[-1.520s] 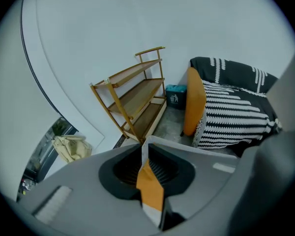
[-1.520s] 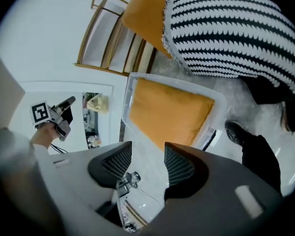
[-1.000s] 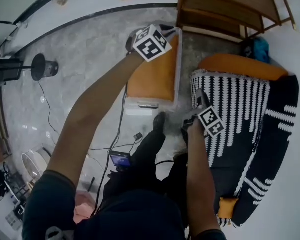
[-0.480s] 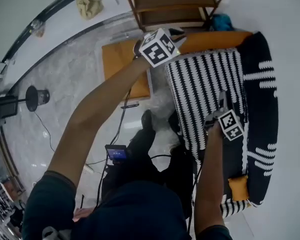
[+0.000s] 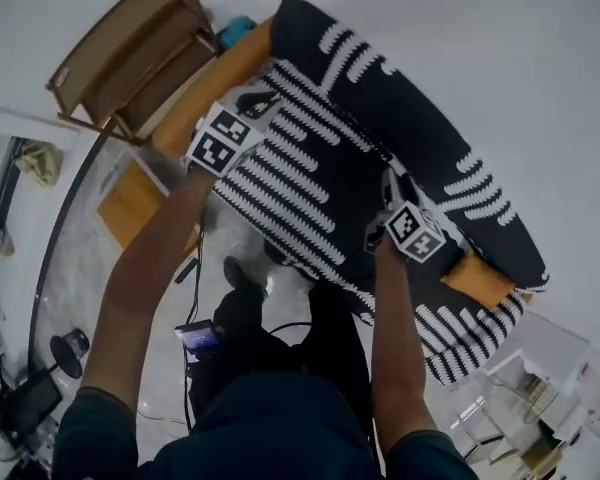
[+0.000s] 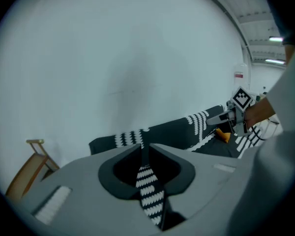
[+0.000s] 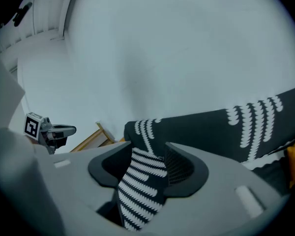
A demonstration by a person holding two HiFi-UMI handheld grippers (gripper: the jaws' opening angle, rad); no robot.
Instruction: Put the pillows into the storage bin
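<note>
A large black-and-white striped pillow [image 5: 300, 193] is stretched between my two grippers in front of the dark striped sofa [image 5: 430, 138]. My left gripper [image 5: 248, 108] is shut on its far left corner, and the striped fabric [image 6: 147, 181] shows pinched between the jaws. At the pillow's right edge my right gripper [image 5: 390, 180] is shut on the fabric [image 7: 142, 178]. The storage bin [image 5: 152, 165] stands on the floor at the left with an orange pillow [image 5: 128, 206] in it. A small orange pillow [image 5: 477, 280] lies on the sofa seat.
A wooden rack [image 5: 130, 48] stands at the upper left beside a long orange cushion [image 5: 215, 80] at the sofa's end. Cables and a phone [image 5: 198, 336] lie on the floor by the person's feet. A white wall fills both gripper views.
The head view has swung from the bin round to the sofa. My left gripper has moved from above the bin to the striped pillow's corner. The right gripper has stayed on the pillow.
</note>
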